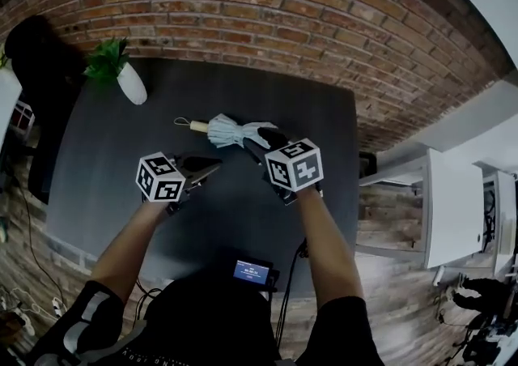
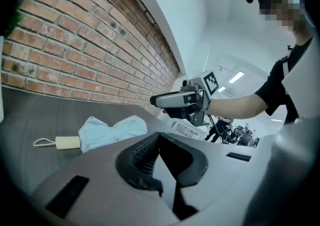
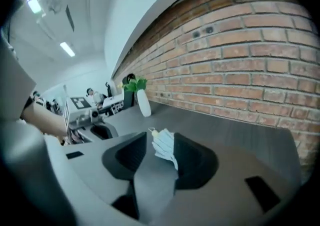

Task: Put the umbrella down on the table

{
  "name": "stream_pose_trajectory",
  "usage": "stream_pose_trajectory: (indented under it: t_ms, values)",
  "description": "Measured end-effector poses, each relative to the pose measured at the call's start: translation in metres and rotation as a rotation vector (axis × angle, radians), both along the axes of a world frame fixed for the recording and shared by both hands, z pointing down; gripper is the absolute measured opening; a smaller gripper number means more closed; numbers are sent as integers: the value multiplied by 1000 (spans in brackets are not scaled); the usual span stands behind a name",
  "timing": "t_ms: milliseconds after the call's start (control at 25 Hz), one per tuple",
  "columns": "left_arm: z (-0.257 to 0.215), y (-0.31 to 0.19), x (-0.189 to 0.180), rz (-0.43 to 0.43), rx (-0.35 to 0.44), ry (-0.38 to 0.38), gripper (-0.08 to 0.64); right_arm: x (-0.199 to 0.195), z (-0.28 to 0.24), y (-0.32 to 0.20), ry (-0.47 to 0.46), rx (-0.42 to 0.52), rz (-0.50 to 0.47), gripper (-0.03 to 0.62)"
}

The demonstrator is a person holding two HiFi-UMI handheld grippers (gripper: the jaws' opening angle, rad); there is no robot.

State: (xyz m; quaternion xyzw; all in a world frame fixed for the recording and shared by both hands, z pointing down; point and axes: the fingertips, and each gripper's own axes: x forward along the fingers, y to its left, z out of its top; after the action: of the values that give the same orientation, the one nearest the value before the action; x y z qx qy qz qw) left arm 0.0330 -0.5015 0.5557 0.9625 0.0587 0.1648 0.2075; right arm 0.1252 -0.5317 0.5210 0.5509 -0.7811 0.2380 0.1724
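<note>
- Dark grey matte table [image 1: 105, 154] fills the middle of the head view, and its far edge meets the wall.
- At the near edge, close to the person, a small black device with a lit blue screen [image 1: 252, 272] sits upright.
- Next out, the left gripper [image 2: 159, 135] hangs above the bare table. Its black ribbed pads are brought together at the tips, with nothing between them.
- Level with it, the right gripper [image 3: 161, 142] is raised clear of the surface. Its jaws stand partly apart and grip nothing.
- Just beyond the right gripper's tips, the folded pale blue fabric umbrella [image 1: 231, 131] lies flat on the table, free of both grippers. In the right gripper view it shows through the gap between the jaws.
- The umbrella's cream handle [image 1: 199, 125] points left and ends in a thin cord loop [image 1: 181, 121].
- Farther back, near the table's far left corner, a white ceramic vase [image 1: 132, 83] stands well apart from the umbrella. It holds a leafy green plant [image 1: 108, 58], and that is its only visible content.
- Behind everything runs the red brick wall [image 1: 283, 8].
</note>
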Motion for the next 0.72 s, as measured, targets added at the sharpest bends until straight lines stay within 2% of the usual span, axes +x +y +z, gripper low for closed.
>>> stream_pose_trajectory:
  t_ms: [160,360,480,720]
  values:
    - [-10,24,-17,34,12,31,3,-11,-20,31,-40,91,101,17]
    - [-21,59,-39,87,55,65,3,-43,-28,74,-74,142,155,8]
    - [-30,74,-49,79,61,98,2,-59,-26,96,-86,147,200,8]
    - [-31,108,-72,64,44,153,3,-82,-9,135,-184,139,310,8]
